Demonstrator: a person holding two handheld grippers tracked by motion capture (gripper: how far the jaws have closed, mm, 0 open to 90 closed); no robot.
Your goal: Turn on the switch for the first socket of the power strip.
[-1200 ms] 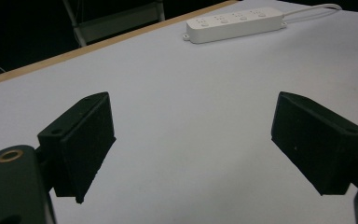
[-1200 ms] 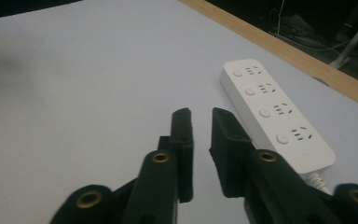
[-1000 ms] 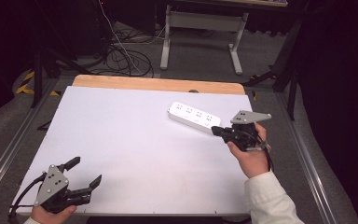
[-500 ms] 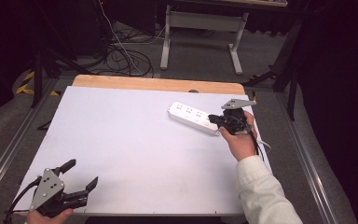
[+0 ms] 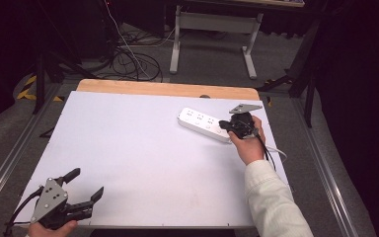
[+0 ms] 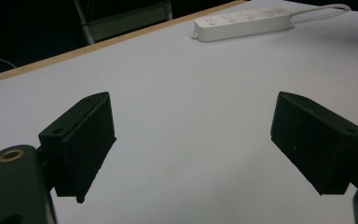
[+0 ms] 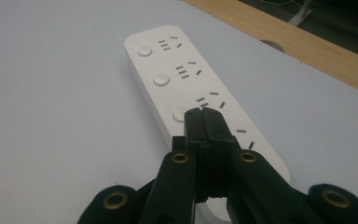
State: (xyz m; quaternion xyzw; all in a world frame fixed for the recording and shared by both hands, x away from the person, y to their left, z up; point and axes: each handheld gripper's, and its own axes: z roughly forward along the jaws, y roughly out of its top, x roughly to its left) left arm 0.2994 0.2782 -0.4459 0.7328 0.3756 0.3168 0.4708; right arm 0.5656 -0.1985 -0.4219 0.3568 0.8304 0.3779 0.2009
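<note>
Listing near to far from my remote seat. Nearest: my left gripper (image 5: 85, 186), at the table's near left corner, jaws spread wide with nothing between them, only bare white table (image 5: 128, 148) under them. Mid-right: my right gripper (image 7: 204, 116), jaws pressed together and empty, tips resting on or just over a round button of the white power strip (image 5: 205, 123); I cannot tell whether they touch. That strip lies at the far right of the table, angled, its white cable (image 5: 279, 150) trailing toward the right edge. Farther: a wooden strip (image 5: 168, 89) along the table's far edge. Beyond: grey floor, tangled cables (image 5: 133, 59), a white stand's legs (image 5: 212, 29), dark surroundings.
</note>
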